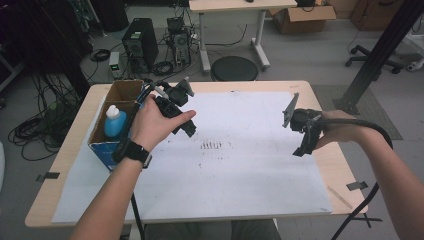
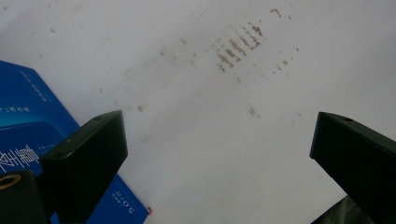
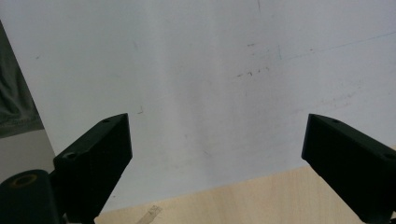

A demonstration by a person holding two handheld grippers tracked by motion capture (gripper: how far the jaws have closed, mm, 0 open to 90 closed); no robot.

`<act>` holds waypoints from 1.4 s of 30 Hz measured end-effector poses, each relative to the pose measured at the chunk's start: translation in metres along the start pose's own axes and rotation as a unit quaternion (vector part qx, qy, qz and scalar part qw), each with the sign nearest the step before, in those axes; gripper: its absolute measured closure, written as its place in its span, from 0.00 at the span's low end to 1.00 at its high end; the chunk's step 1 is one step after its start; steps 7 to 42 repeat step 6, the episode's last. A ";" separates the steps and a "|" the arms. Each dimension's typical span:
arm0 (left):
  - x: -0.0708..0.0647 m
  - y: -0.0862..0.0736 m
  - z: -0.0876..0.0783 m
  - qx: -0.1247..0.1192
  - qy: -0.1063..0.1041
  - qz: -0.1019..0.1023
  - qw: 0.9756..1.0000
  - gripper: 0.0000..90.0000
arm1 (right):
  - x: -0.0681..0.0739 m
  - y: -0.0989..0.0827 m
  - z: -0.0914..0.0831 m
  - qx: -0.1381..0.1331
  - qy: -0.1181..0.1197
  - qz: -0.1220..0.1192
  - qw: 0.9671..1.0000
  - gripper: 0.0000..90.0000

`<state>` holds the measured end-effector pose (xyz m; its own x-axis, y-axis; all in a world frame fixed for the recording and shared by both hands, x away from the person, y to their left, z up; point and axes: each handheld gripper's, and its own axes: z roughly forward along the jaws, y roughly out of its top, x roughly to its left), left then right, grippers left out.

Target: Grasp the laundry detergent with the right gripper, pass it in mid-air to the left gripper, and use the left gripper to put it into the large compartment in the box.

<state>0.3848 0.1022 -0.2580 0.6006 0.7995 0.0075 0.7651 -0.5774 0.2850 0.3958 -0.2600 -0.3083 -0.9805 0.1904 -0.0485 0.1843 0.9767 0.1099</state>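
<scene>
From the high view, the left gripper (image 1: 186, 131) hangs just right of an open cardboard box (image 1: 116, 95) with blue printed sides that stands at the table's (image 1: 320, 95) left edge, and inside that box a blue bottle (image 1: 114, 122) with a white cap stands upright against the near wall; it is the thing nearest the left gripper, so I take it as the piece in play. The right gripper (image 1: 302, 148) is held well apart over the right side of the white sheet (image 1: 240, 175). The bottle looks like thin plastic, probably light and smooth (how full it is cannot be told), so it may flex and slip under a hard squeeze; the shoulder just under the cap, or the body across its narrow width, seems the safest place to pinch, coming in from above since the box walls close off the sides. In the left gripper view the jaws stand wide apart with nothing between them, above the sheet and a patch of brown smudges (image 2: 238, 46), with the box's blue side (image 2: 32, 126) at the left. In the right gripper view the jaws are likewise spread and empty, over the sheet's near edge and the bare wood beyond it.
</scene>
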 end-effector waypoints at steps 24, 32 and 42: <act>-0.001 -0.001 -0.001 -0.003 -0.003 0.003 1.000 0.05 | 0.001 0.000 -0.001 -0.002 0.000 0.000 1.000 0.09; -0.001 -0.001 -0.001 -0.003 -0.003 0.003 1.000 0.05 | 0.001 0.000 -0.001 -0.002 0.000 0.000 1.000 0.09; -0.001 -0.001 -0.001 -0.003 -0.003 0.003 1.000 0.05 | 0.001 0.000 -0.001 -0.002 0.000 0.000 1.000 0.09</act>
